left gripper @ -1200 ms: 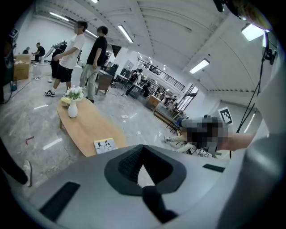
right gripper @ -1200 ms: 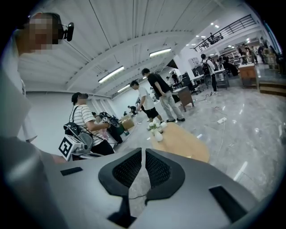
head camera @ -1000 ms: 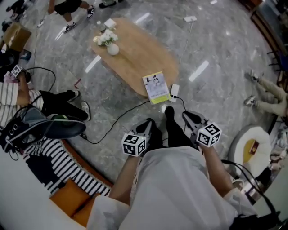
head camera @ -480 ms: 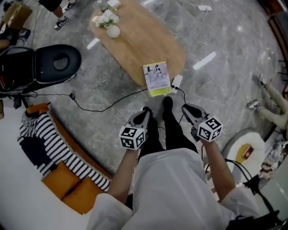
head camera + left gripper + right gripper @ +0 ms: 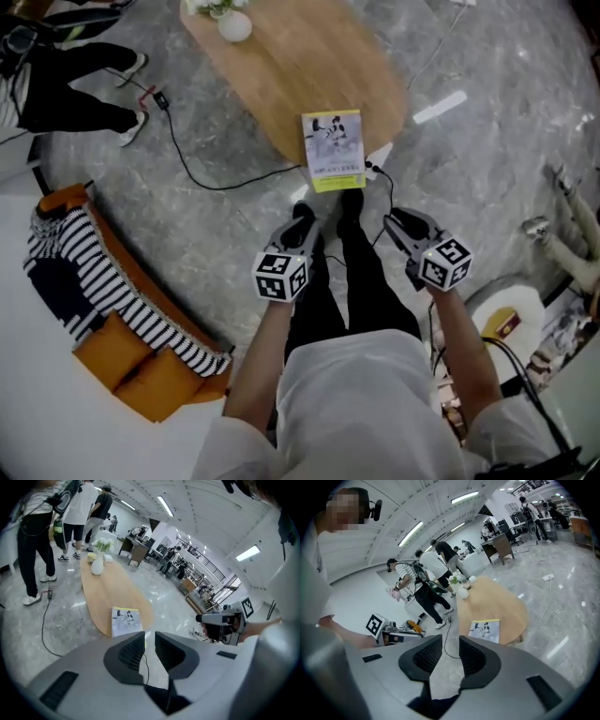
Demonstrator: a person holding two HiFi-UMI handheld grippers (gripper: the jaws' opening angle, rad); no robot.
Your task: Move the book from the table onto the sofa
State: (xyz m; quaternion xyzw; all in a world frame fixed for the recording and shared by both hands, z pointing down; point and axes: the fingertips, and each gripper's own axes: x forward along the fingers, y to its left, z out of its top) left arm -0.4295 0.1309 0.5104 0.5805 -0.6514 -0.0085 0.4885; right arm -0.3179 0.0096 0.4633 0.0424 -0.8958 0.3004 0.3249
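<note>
Left gripper [image 5: 302, 225] and right gripper [image 5: 401, 227] sit low in front of the wearer, one either side of the legs [image 5: 361, 281]. Both point forward and down toward the table's near end, well apart from the book.

Sofa [image 5: 37, 394] at the wearer's left: white, with orange cushions [image 5: 131, 366] and a striped throw [image 5: 75, 253]. No book on it; the carry is not begun.

Floor ahead: a black cable [image 5: 216, 183] runs across the grey stone, and a white plug block [image 5: 378, 157] lies just beside the table.

Book [image 5: 333, 150] lies flat, cover up, at the near end of the oval wooden table [image 5: 281, 75], its lower edge at or just over the rim. Vase [image 5: 234, 23] at the far end, well apart.

Risks, as I judge them:
- The book is thin and flat, so a jaw meeting its edge may shove it along the top or tip it off the rim.
- A pinch on the cover alone would let the pages fan.
- The cable could catch a foot on the turn to the sofa.

Jaws: both pairs have just been opening. They stand a narrow slot apart, the right a little wider, with nothing between them and nothing touched.
</note>
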